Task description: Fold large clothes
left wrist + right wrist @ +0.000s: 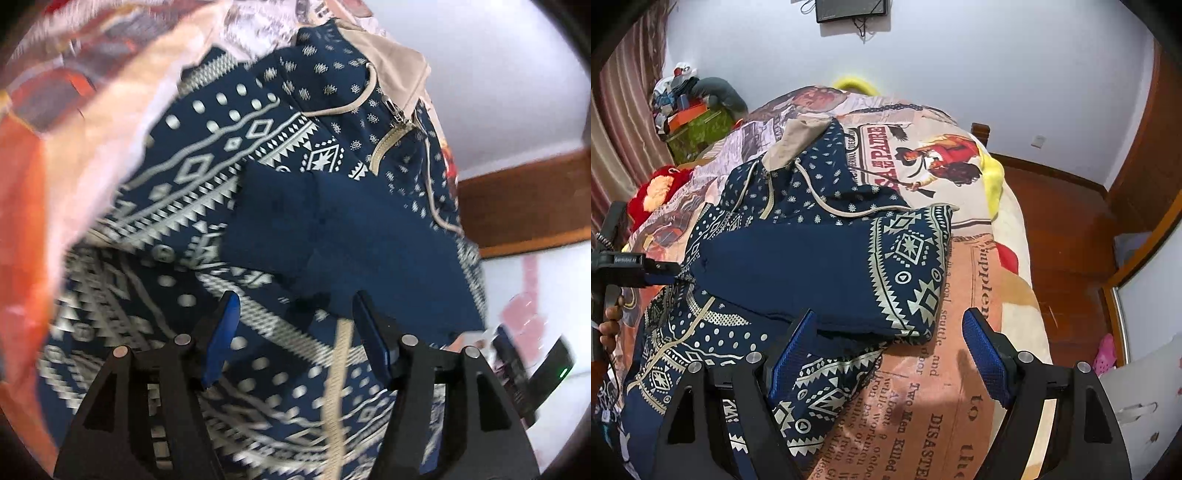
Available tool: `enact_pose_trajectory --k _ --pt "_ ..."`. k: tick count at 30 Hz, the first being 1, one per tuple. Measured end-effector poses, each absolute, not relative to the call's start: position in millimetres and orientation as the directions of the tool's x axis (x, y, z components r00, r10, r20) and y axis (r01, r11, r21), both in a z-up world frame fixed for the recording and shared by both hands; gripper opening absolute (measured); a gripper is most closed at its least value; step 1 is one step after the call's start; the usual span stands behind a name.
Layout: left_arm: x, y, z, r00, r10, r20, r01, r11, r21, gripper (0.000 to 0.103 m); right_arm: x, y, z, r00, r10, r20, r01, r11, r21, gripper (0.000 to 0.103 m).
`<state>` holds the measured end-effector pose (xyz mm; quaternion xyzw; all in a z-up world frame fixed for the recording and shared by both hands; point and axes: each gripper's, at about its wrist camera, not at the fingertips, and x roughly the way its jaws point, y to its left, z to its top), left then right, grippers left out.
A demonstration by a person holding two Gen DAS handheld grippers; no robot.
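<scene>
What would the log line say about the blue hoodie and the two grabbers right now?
garment: patterned navy hoodie partly folded on printed bedspread | left gripper: open over hoodie, nothing held | right gripper: open, empty

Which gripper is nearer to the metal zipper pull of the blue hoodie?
Left. The left gripper hangs over the hoodie below the zipper pull; the right gripper is at the hem side.
</scene>
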<state>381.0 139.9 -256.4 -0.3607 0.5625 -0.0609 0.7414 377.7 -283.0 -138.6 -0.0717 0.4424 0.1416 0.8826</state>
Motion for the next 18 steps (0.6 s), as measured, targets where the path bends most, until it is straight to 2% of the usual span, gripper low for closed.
enact_pose_trajectory --k 4,9,10,11,12,14,18 --pt "393.1 135.9 -267.6 0.374 -0.539 -0.754 -0.352 0.670 -0.653 0.063 373.9 -285.8 -135.3 0.585 0.168 -0.794 -0.319 0.947 -0.035 0.080" --pt "410.9 130.0 -273.9 0.395 -0.489 -0.778 -0.365 0.693 -0.621 0.060 376.4 -299.0 -136.0 0.591 0.137 -0.795 -0.295 0.954 -0.054 0.080" --pt "417.5 128.3 -275.2 0.392 -0.454 -0.800 -0.358 0.726 -0.588 0.051 377.8 -302.1 -137.0 0.590 0.134 -0.796 -0.287 0.957 -0.052 0.080" --pt "420.8 126.5 -274.9 0.385 -0.417 -0.824 -0.352 0.759 -0.548 0.036 379.4 -305.0 -138.1 0.588 0.131 -0.798 -0.280 0.959 -0.048 0.080" --pt "424.3 122.5 -274.4 0.372 -0.363 -0.854 -0.346 0.800 -0.490 0.029 380.7 -306.9 -138.7 0.587 0.130 -0.799 -0.275 0.960 -0.046 0.080" --pt "428.7 113.7 -268.2 0.374 -0.300 -0.877 -0.311 0.851 -0.424 0.020 383.9 -312.6 -140.1 0.585 0.127 -0.801 -0.260 0.965 -0.038 0.080" --pt "432.7 91.1 -227.9 0.466 -0.183 -0.866 -0.217 0.925 -0.313 0.014 391.0 -318.9 -139.8 0.588 0.119 -0.800 -0.238 0.971 -0.031 0.080"
